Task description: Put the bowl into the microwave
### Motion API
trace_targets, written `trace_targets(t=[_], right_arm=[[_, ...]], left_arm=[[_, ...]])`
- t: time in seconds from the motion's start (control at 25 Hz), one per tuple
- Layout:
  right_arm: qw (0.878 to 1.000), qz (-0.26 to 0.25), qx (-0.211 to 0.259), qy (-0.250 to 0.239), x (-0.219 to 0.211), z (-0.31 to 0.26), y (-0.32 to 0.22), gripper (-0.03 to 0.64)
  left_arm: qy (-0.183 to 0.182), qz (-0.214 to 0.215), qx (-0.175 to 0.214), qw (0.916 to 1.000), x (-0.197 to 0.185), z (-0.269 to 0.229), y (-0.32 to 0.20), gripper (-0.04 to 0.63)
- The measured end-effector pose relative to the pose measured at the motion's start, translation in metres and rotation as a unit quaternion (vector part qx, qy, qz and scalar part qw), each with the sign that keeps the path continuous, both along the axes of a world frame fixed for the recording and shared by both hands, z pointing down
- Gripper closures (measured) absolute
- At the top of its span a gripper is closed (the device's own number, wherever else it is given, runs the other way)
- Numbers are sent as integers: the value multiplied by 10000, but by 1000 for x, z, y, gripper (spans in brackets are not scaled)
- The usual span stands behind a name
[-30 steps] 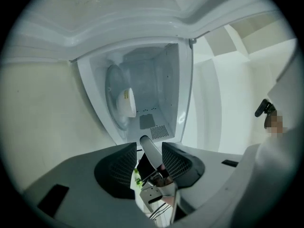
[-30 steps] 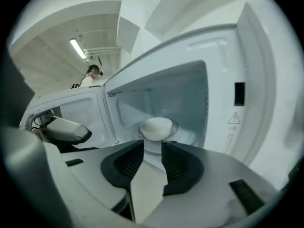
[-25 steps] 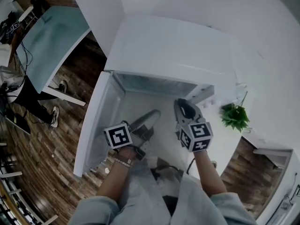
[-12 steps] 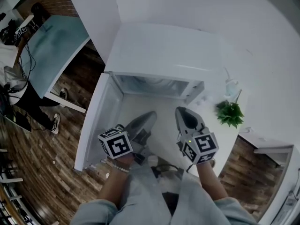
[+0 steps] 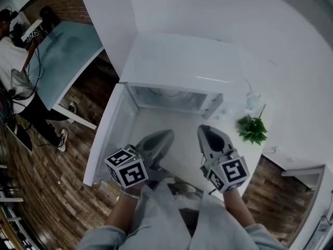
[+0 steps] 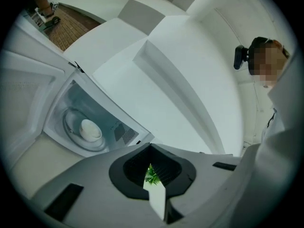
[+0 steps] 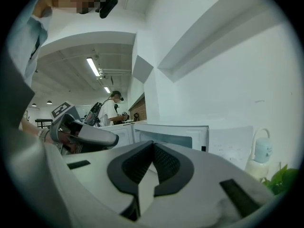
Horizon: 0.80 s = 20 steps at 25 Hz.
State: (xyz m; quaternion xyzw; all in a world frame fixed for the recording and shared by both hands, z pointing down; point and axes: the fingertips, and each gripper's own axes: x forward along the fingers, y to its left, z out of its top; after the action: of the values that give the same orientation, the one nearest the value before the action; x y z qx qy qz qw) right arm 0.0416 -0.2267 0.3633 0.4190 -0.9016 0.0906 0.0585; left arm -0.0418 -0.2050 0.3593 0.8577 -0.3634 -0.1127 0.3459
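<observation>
Resting inside microwave [image 6: 119,128], bowl [image 6: 90,129] well apart from left gripper [image 6: 150,161], right gripper [image 7: 153,150]; fingers [image 7: 172,167] pressed together, empty.

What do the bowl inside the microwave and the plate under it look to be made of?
Bowl: probably glazed ceramic or hard plastic; it is opaque off-white with a smooth, soft sheen. Turntable plate: likely glass; it looks translucent and greyish, with a shiny raised rim. Both are too small here to be sure.

The microwave [image 5: 177,66] is seen steeply from above by the head view; both gripper views face it closely, roughly level.
</observation>
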Motion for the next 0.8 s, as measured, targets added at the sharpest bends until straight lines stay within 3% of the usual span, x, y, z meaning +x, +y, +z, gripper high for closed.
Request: trace_targets(t=[0.16,0.8], right_arm=[[9997,192,41,-126,13,-11,0,615],[9979,472,106,-432,35,-28,1,617]], left_arm=[[117,-164,79,9998,-6,-5,2,597],[-99,-320,393,9987,-20,-26,7,597]])
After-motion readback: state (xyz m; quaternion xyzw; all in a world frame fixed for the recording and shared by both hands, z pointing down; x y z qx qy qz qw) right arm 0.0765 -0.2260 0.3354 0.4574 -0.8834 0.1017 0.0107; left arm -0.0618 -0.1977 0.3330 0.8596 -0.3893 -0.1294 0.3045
